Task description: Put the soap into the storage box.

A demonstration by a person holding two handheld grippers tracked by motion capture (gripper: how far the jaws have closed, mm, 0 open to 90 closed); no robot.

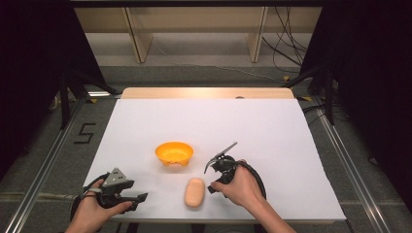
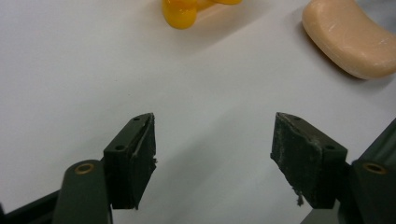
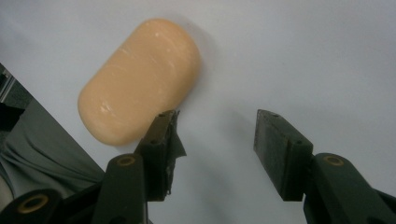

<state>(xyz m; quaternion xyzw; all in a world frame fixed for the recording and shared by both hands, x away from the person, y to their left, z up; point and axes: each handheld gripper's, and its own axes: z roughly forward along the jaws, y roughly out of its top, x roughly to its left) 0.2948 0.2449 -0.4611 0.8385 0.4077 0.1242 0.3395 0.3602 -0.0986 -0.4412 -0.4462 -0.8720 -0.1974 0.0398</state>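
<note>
Right gripper (image 3: 217, 140) above a white table surface (image 3: 299, 56), its two black jaws spread apart with nothing between them. A peach-coloured oval soap bar (image 3: 140, 79) lies ahead and to the left, just beyond the left jaw's tip, outside the gap.

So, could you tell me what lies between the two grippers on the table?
In the high view, the peach soap bar lies between the left gripper and the right gripper.
</note>
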